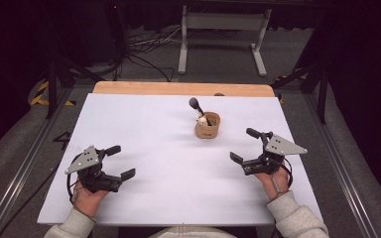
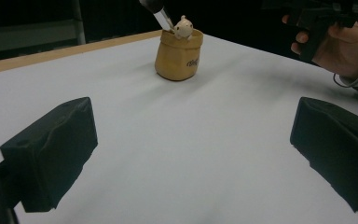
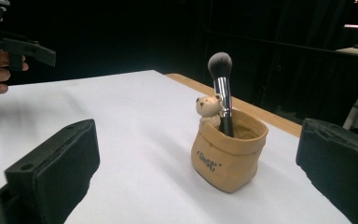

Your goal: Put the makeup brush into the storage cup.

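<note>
Tan pouch [image 3: 228, 156] (dark cursive logo, unreadable)

White surface [image 1: 168, 163], wooden strip exposed along far edge. One tan pouch-shaped holder [image 1: 207, 126] stands upright directly on it, right of centre, toward the far edge. Remaining white area bare.

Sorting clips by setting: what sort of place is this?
Probably a lab or studio recording bench: a white-topped table amid dark surroundings, loose floor cables, and a metal stand behind.
</note>
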Available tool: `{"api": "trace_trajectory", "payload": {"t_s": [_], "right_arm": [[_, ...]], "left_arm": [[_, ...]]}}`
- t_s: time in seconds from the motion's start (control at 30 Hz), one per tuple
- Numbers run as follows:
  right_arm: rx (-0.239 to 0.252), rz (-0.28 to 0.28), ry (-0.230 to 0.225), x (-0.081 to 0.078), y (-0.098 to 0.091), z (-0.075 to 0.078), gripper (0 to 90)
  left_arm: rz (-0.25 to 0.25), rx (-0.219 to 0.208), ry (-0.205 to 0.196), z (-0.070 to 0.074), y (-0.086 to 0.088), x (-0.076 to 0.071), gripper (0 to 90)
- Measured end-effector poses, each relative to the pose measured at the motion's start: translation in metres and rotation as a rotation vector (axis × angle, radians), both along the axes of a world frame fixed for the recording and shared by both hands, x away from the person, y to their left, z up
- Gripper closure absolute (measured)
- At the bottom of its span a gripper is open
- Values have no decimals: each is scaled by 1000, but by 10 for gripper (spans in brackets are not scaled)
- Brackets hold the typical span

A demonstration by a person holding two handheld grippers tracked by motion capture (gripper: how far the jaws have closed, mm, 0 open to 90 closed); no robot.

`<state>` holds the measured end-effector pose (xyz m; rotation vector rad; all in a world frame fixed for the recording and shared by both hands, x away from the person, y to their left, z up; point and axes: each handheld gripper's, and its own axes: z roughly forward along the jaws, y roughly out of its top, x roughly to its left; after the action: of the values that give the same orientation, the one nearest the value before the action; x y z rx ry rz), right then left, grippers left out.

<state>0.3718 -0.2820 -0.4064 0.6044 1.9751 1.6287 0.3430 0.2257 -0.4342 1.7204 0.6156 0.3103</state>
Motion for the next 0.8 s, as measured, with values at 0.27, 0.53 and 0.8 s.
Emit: {"api": "trace_trajectory", "payload": {"t_s": [0.27,0.53,0.8], "right_arm": [[-2,8,2,-5,-5,-11,0],[-10,2,7,-9,-7,-23,0],[-5,7,41,-8,-8,-25,0]], "left_arm": [[-3,-8,7,-3,4,-3,12],[21,-8,-3,-6,6,-2,11],[28,-33,0,-8,9,0,11]]}}
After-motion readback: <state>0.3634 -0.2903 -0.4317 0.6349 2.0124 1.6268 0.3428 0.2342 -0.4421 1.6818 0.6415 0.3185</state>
